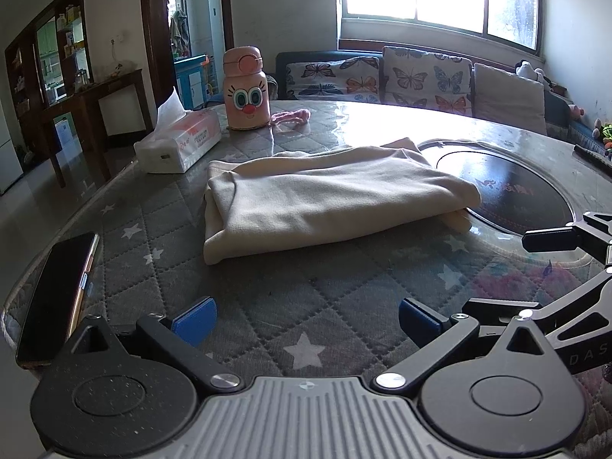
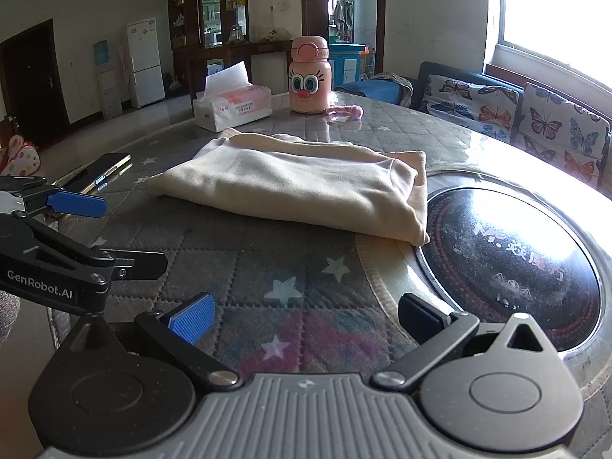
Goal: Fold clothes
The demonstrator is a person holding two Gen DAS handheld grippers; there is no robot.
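Folded cream garment [image 1: 325, 199] lying on the quilted table [image 1: 267, 306], just beyond both tools, left gripper [image 1: 306, 319] and right gripper [image 2: 306, 315] spread wide, empty, near edge

The left gripper [image 1: 306, 319] hangs over the quilted table cover [image 1: 244, 290] with fingers wide apart. Ahead lies a folded cream garment [image 1: 329, 201], perhaps a sweatshirt. A phone [image 1: 57, 298] rests at the left.

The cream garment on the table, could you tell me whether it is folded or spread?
Folded: the cream garment lies as a compact layered bundle.
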